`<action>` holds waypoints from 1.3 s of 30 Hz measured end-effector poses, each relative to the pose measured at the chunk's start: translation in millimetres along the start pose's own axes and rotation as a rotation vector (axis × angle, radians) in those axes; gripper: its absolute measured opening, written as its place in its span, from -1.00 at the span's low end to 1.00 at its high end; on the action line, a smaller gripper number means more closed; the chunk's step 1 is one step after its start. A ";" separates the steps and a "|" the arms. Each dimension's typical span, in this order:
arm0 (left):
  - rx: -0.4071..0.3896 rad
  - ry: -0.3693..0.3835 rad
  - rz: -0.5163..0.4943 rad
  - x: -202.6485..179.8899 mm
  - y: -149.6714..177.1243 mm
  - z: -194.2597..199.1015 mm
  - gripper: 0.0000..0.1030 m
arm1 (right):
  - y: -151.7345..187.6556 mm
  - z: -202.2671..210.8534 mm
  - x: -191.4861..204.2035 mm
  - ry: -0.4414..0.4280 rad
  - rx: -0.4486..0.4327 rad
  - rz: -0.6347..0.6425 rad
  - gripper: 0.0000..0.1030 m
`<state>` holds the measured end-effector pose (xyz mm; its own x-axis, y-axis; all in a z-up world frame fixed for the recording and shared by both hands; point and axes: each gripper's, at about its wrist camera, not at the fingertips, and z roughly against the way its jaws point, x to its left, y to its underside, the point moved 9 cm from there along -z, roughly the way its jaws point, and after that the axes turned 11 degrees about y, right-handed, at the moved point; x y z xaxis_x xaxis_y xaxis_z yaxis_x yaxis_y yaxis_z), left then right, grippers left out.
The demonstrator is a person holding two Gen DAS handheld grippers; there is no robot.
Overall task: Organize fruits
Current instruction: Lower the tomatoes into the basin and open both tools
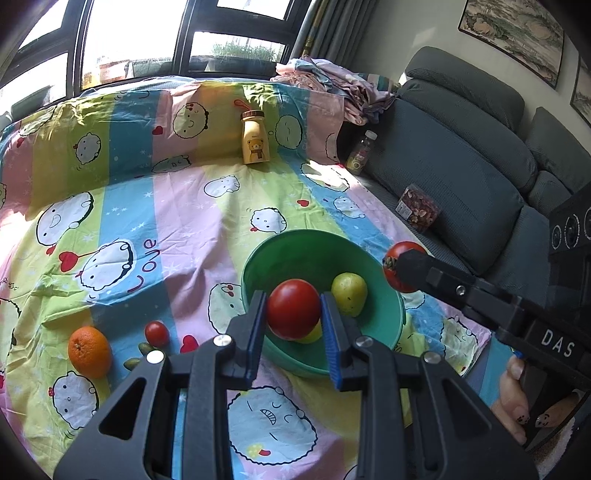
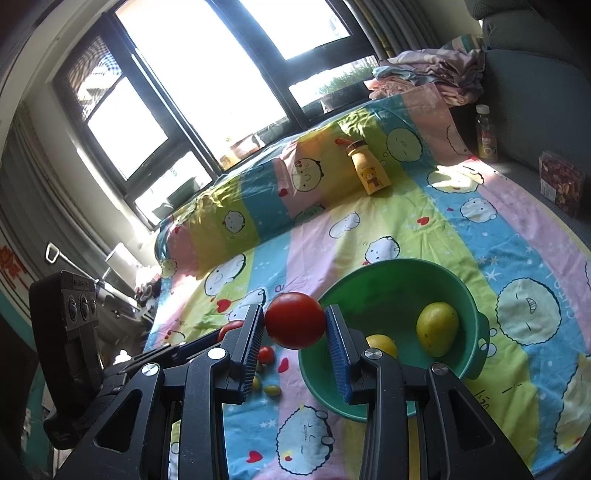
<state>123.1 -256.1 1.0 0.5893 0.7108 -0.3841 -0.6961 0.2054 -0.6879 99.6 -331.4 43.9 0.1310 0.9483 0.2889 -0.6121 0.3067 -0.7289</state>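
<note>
Fruits are split between the two claws, a green bowl (image 1: 384,317) and the cartoon-print sheet (image 1: 177,229) that covers the surface. The left claw (image 1: 293,314) grips a red tomato (image 1: 293,308) between its blue pads, held over the near side of the bowl. The right claw (image 2: 295,325) grips a second red tomato (image 2: 294,320), held just left of the bowl's rim in its own view; from the left wrist this tomato (image 1: 397,266) sits beyond the bowl's right edge. Inside the bowl lie two yellow-green fruits (image 2: 437,328), one partly hidden by the claws. On the sheet left of the bowl rest an orange (image 1: 89,351), a small tomato (image 1: 156,333) and a few small green fruits (image 1: 144,347).

A yellow bear bottle (image 1: 254,138) stands far back on the sheet, with a wide stretch of bare cloth between it and the bowl. Large windows (image 1: 133,33) run behind; a grey sofa (image 1: 461,173) borders the right side, carrying a drink bottle (image 1: 360,153) and a clear box (image 1: 417,208).
</note>
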 end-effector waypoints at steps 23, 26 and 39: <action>0.239 0.075 0.046 1.3 43.0 -105.7 -0.44 | 43.4 -74.1 -75.0 0.195 0.195 -0.062 -0.29; 0.254 0.075 0.040 -1.9 46.7 -110.0 -0.44 | 47.9 -77.2 -78.0 0.208 0.214 -0.065 -0.29; 0.279 0.086 0.041 -9.1 52.8 -112.8 -0.39 | 52.9 -72.7 -84.8 0.283 0.212 -0.061 -0.29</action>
<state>127.2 -327.7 -101.2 0.5828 0.6649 -0.4671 -0.7988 0.3633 -0.4795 112.9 -389.7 -64.4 0.3651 0.9228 0.1233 -0.7407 0.3682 -0.5620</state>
